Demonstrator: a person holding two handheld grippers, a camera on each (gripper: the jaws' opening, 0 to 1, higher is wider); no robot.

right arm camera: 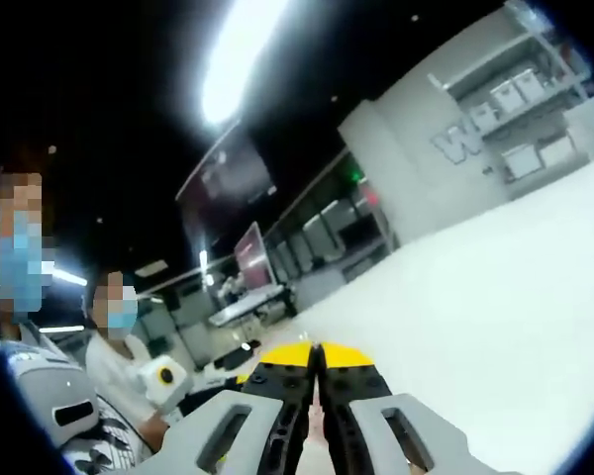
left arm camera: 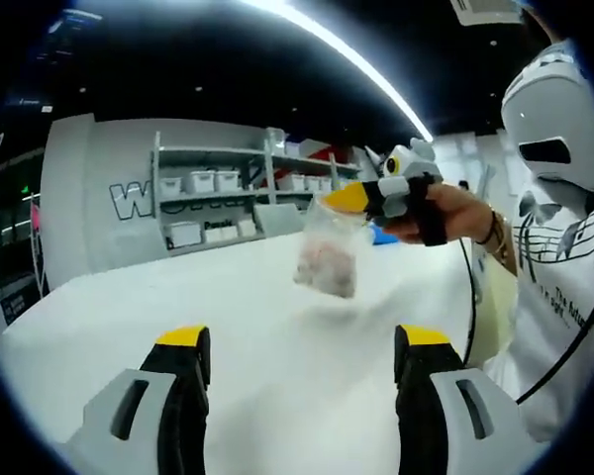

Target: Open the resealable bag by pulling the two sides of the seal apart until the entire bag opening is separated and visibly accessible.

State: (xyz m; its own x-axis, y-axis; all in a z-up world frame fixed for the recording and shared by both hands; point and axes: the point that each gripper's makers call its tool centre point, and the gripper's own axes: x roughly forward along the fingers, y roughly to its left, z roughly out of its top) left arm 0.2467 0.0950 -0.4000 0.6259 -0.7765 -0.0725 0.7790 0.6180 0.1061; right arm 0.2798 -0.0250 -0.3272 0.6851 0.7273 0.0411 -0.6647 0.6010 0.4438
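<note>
A clear resealable bag (left arm camera: 327,259) with pinkish contents hangs above the white table (left arm camera: 228,297) in the left gripper view. My right gripper (left arm camera: 354,198), held by a hand, comes in from the right and is shut on the bag's top edge. My left gripper (left arm camera: 304,341) stands open nearer the camera, below and short of the bag, with nothing between its yellow-tipped jaws. In the right gripper view my right gripper (right arm camera: 315,358) has its yellow tips pressed together, and a sliver of the pinkish bag (right arm camera: 323,435) shows between the jaws.
The white table (right arm camera: 495,297) stretches wide around the bag. Shelves with white bins (left arm camera: 218,193) line the grey wall behind it. A person in a white printed shirt (left arm camera: 564,267) stands at the right. Two people (right arm camera: 69,366) stand at the left of the right gripper view.
</note>
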